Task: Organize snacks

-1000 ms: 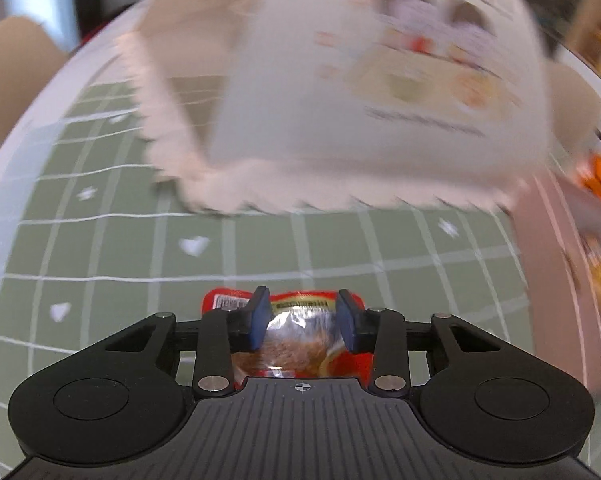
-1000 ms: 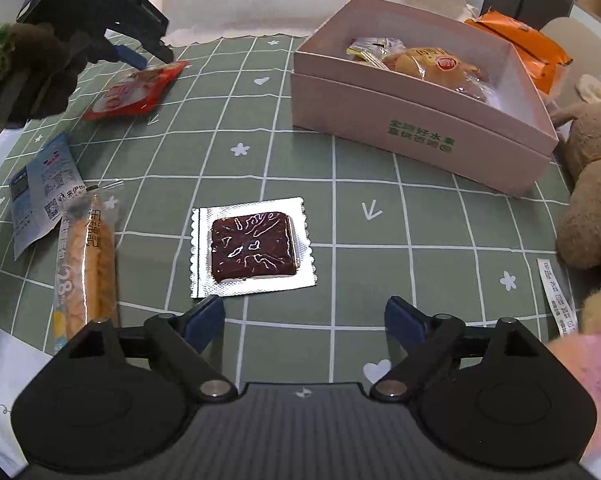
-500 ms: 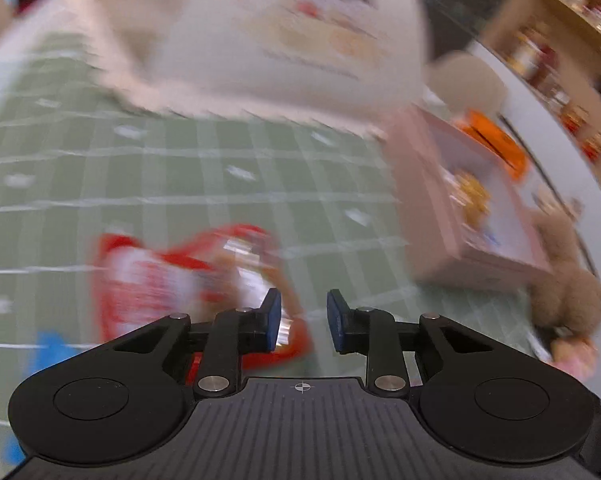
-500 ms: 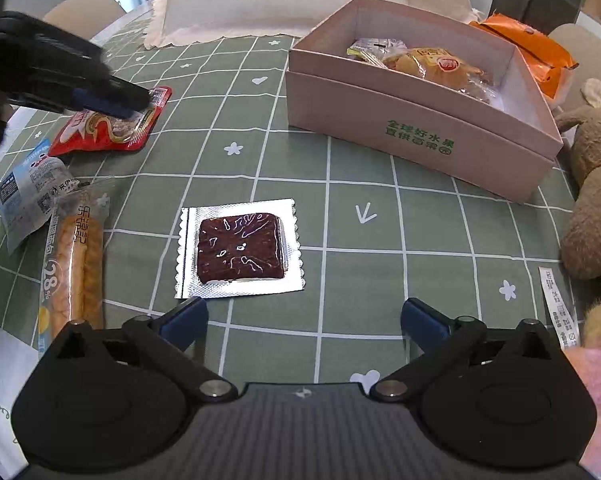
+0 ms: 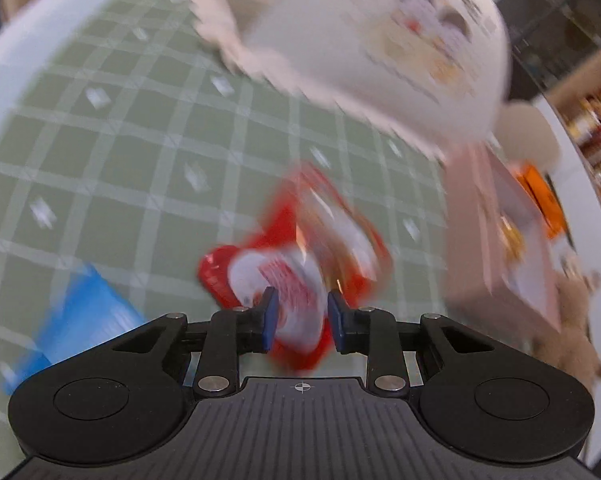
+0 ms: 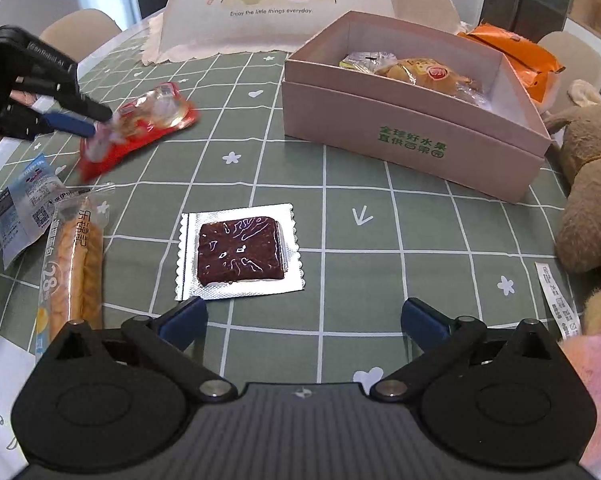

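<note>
My left gripper (image 5: 302, 316) is shut on the near end of a red snack packet (image 5: 300, 244) and holds it just above the green checked cloth; the view is blurred by motion. In the right wrist view the left gripper (image 6: 96, 122) grips the same red packet (image 6: 140, 128) at the left. My right gripper (image 6: 302, 316) is open and empty, just short of a silver-wrapped dark brown snack (image 6: 238, 250). A pink box (image 6: 412, 128) with several snacks inside stands at the back right; it also shows in the left wrist view (image 5: 500, 236).
A long orange bread-stick packet (image 6: 72, 264) and a blue-white packet (image 6: 20, 204) lie at the left. An orange bag (image 6: 512, 56) sits behind the box. A white paper bag (image 6: 276, 4) stands at the back. Plush toys (image 6: 592, 192) crowd the right edge.
My left gripper swung around and closed on the red packet, lifting and turning it toward the box. My right gripper stayed open and drew back slightly from the silver-wrapped snack.
</note>
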